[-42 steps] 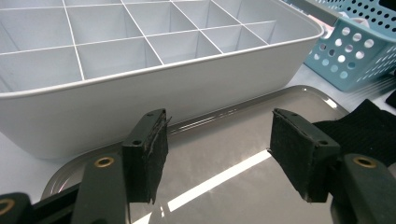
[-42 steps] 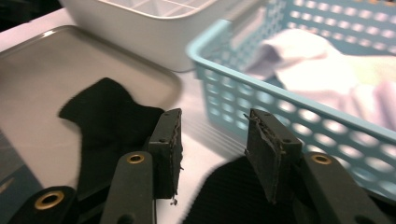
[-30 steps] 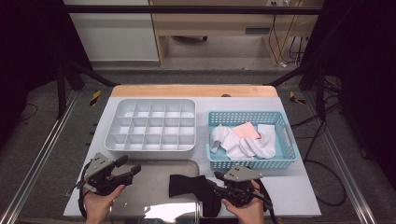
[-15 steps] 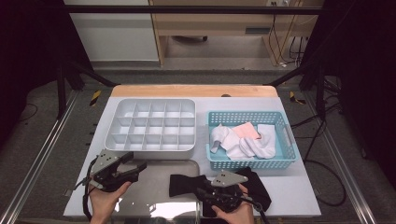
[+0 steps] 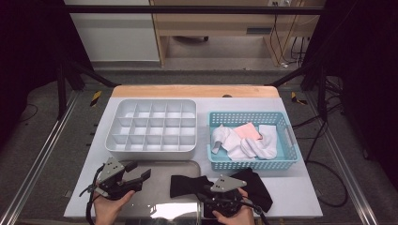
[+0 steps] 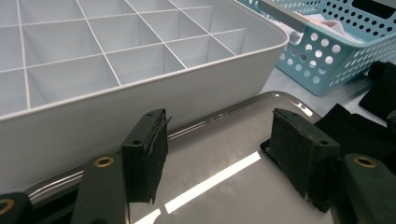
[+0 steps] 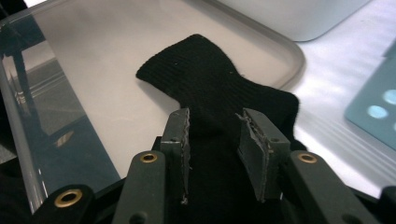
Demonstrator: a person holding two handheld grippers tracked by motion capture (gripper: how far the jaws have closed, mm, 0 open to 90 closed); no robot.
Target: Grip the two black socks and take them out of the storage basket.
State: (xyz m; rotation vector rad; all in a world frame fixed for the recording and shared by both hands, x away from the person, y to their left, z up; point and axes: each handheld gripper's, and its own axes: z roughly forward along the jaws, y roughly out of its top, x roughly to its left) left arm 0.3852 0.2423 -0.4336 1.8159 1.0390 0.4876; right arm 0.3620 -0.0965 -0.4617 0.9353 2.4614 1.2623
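The black sock [image 5: 187, 183] lies at the near edge of the table, its cuff end on the steel tray [image 5: 159, 169] and the rest trailing right onto the mat. The right gripper [image 7: 212, 140] is set over it with a fold of sock between the jaws; the jaws stand partly closed, and whether the pads press the cloth yet cannot be told. The left gripper [image 6: 219, 154] is held open and empty over the tray's left part. The organiser [image 5: 152, 126] is seen empty in every compartment. White socks [image 5: 244, 143] remain in the basket [image 5: 248, 164]. Judged from this, sorting has barely begun.
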